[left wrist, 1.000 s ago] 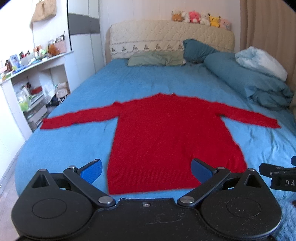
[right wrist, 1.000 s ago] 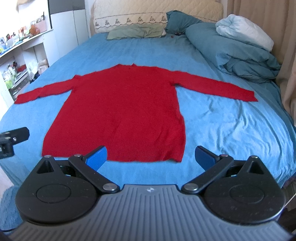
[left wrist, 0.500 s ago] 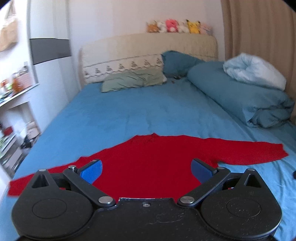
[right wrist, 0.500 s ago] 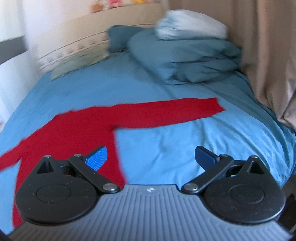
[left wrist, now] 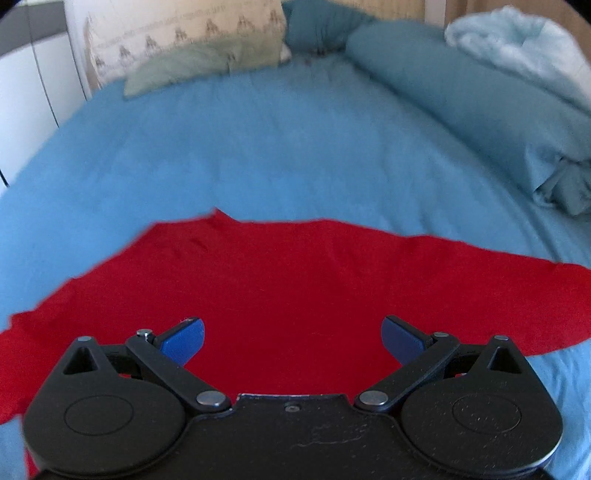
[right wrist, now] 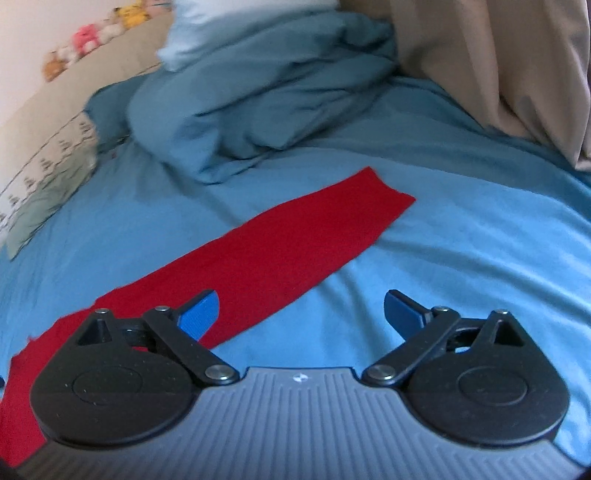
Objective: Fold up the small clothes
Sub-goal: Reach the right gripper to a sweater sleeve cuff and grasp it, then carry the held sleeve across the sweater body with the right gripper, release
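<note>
- I am looking down the left gripper at the red sweater, which is lying flat on the blue bed sheet.
- The left gripper's blue fingers are standing wide apart with nothing between them, and they are framing the upper body of the sweater just below its neckline.
- I am not able to tell whether those fingers are touching the knit or hanging just above it.
- In this view one sleeve is running off to the right edge and the other is trailing down to the lower left.
- Through the right gripper I am seeing the sweater's sleeve stretching diagonally away, its cuff end lying flat on the sheet near the heap of teal duvet.
- The right gripper's fingers are also spread apart and holding nothing; the left-hand one is sitting over the red sleeve, the other over bare blue sheet.
- At the head of the bed a pale green pillow is resting against the cream headboard.
- A row of plush toys is sitting along the top of the headboard in the right view, blurred.
- A beige curtain is hanging beside the bed on the right.
</note>
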`<state>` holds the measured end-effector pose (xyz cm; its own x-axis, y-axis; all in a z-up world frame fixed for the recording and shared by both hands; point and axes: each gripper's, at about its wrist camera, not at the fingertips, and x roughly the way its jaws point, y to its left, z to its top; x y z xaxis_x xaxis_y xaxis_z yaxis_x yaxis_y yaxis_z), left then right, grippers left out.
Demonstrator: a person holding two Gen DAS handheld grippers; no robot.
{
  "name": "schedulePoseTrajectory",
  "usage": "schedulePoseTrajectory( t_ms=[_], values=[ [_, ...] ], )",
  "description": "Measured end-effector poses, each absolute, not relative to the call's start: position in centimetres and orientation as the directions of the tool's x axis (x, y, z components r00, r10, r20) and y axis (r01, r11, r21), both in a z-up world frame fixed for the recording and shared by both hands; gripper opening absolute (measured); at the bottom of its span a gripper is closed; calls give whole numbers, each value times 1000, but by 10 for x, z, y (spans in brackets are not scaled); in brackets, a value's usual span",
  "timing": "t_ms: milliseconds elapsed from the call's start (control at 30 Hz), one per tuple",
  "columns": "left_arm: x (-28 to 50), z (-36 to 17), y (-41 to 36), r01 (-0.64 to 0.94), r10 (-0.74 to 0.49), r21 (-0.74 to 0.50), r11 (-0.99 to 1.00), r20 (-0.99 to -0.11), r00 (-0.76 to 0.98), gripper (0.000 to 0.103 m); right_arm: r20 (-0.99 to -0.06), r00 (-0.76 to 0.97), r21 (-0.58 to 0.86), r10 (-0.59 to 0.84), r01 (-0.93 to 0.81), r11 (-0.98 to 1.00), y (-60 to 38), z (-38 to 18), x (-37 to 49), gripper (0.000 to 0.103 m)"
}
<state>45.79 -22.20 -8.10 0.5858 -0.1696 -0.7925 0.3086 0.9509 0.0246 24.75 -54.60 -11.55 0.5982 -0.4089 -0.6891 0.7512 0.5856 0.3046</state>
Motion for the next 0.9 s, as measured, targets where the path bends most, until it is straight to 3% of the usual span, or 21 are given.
schedulePoseTrajectory(
  t_ms=[67, 167, 333, 400, 467, 533, 733, 900],
  values=[
    [474, -95, -236, 302, -155, 23, 953, -819, 552, 103, -706, 574, 305, -415, 775, 553, -563, -129, 257, 103],
    [496, -116, -255, 291, -132, 29, 956, -845, 518, 103, -735, 528, 283, -425, 809, 514, -588, -148, 274, 85],
    [516, -145, -276, 289, -81, 75, 954, -867, 491, 103, -749, 484, 260, -452, 843, 471, -616, -168, 296, 68],
    [521, -153, -280, 290, -70, 82, 953, -875, 478, 103, -747, 466, 227, -474, 849, 478, -617, -169, 303, 53],
    [523, -157, -281, 287, -72, 78, 955, -877, 475, 103, -751, 451, 208, -483, 855, 475, -618, -168, 307, 31],
    [526, -159, -281, 284, -71, 70, 956, -886, 458, 103, -752, 440, 197, -491, 861, 469, -619, -166, 310, 23],
    [540, -142, -264, 288, -127, 0, 958, -896, 424, 103, -699, 514, 221, -498, 816, 534, -601, -125, 326, 21],
    [536, -105, -218, 273, -146, -11, 962, -866, 479, 103, -580, 721, 288, -379, 617, 732, -537, -56, 370, 21]
  ],
)
